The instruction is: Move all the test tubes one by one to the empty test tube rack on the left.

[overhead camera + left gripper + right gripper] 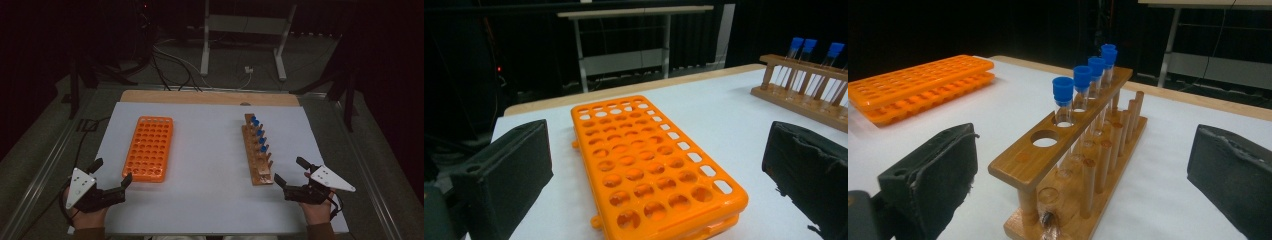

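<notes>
An orange tube rack (149,149) with empty holes lies flat on the left half of the white sheet (210,165). A wooden rack (257,152) on the right half holds several blue-capped tubes (258,131) in its far holes; the near holes are empty. My left gripper (113,171) is open just short of the orange rack's near end, nothing between its jaws. The left gripper view has the orange rack (649,165) straight ahead of the left gripper (656,155). My right gripper (288,169) is open at the wooden rack's near end. The right gripper (1083,165) faces the wooden rack (1073,145) and its tubes (1083,77).
The sheet covers a wooden tabletop (200,96) whose far edge shows bare. Beyond it stand a metal frame (240,30) and cables (175,65) on the floor. Bare sheet lies between the two racks.
</notes>
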Demonstrator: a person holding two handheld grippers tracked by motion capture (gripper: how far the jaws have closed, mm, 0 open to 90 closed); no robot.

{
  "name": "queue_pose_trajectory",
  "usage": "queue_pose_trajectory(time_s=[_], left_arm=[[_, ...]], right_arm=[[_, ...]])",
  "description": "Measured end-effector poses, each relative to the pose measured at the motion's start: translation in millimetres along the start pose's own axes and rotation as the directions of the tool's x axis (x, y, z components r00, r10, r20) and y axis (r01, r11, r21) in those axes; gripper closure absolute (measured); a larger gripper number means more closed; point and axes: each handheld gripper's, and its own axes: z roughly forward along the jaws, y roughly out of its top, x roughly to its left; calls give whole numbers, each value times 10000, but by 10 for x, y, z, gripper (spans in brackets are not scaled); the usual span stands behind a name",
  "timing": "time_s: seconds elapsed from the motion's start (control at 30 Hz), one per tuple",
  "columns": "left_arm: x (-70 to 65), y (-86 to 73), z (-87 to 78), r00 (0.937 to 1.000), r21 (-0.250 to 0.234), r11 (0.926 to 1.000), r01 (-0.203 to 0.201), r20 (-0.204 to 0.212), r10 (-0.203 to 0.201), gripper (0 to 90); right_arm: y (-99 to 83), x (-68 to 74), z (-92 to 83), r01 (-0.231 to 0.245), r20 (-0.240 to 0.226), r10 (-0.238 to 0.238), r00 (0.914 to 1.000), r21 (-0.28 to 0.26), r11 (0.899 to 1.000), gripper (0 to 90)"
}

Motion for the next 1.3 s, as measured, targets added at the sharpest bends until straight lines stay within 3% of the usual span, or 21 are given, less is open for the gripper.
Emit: queue_pose_trajectory(time_s=[0.23,0.73,1.3], left_arm=[[8,-23,4,9997,-187,9996,-225,-16,224,6],[21,-20,16,9991,113,9995,290,-326,-287,6],[19,-36,39,9979,440,9983,391,-531,-367,6]], right_arm=[[1,2,-1,19,48,-19,10000,-11,10000,2],[95,-7,26,70,139,-71,9999,104,9999,2],[236,38,208,338,-222,-327,9992,483,9983,2]])
